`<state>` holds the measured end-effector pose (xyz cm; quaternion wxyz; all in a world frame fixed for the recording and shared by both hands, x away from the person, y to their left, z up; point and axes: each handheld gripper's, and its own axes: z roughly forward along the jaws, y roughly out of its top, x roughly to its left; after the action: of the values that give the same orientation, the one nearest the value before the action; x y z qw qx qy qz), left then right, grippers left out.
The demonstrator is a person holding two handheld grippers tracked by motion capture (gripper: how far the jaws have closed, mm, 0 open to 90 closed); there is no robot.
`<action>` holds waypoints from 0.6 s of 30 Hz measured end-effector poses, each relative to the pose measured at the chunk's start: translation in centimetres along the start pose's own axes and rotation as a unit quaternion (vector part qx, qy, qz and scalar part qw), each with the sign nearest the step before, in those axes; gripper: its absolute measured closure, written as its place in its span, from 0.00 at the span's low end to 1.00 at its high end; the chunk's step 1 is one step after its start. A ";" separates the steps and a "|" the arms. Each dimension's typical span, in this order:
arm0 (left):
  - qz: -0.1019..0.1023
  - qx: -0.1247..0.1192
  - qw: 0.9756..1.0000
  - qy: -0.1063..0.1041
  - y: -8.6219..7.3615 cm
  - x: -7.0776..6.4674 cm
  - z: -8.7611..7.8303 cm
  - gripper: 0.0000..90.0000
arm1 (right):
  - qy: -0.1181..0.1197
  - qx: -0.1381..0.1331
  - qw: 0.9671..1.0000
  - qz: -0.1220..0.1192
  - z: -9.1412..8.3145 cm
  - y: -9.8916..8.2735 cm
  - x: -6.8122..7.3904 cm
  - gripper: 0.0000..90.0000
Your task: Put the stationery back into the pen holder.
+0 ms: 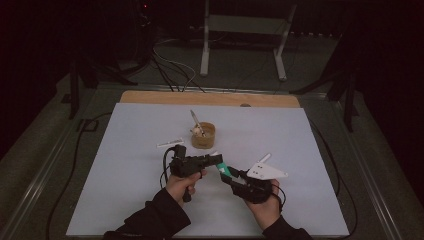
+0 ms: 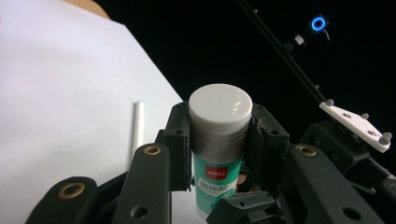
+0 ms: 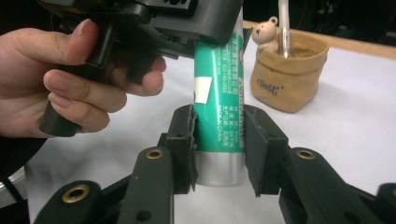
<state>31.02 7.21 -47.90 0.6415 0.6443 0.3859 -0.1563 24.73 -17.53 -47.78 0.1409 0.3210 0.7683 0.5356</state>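
Note:
A glue stick (image 1: 224,169) with a green body and a white cap hangs above the white sheet, spanning the gap between my two grippers. In the left gripper view its white cap (image 2: 220,109) sits between the pads of my left gripper (image 2: 219,128), which is shut on it. My right gripper (image 3: 219,135) is shut on the green body (image 3: 219,93) near its silver bottom end. From the high view, the left gripper (image 1: 212,160) comes in from the left and the right gripper (image 1: 231,176) from the lower right. Each is held in a hand.
A tan pouch-shaped pen holder (image 1: 203,136) with a small bear figure and a white pen stands behind the grippers. One white pen (image 1: 170,144) lies left of it; another white stick (image 1: 264,158) lies to the right. The white sheet (image 1: 125,190) covers the table.

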 end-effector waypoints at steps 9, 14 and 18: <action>0.057 0.021 0.997 0.041 0.2 -0.8 -0.2 0.74 | -0.022 0.010 1.000 0.013 0.1 0.2 0.0 0.28; 0.083 0.026 0.995 0.056 0.6 -1.1 -0.5 0.74 | -0.016 0.012 1.000 0.020 0.0 0.4 -0.3 0.22; 0.100 0.031 0.992 0.064 0.8 -1.4 -0.7 0.74 | -0.011 0.016 1.000 0.025 0.0 0.4 -0.5 0.17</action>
<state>30.45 7.50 -46.27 0.6079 0.7077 0.3548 -0.0613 25.23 -17.74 -47.51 0.1308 0.3479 0.7668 0.5234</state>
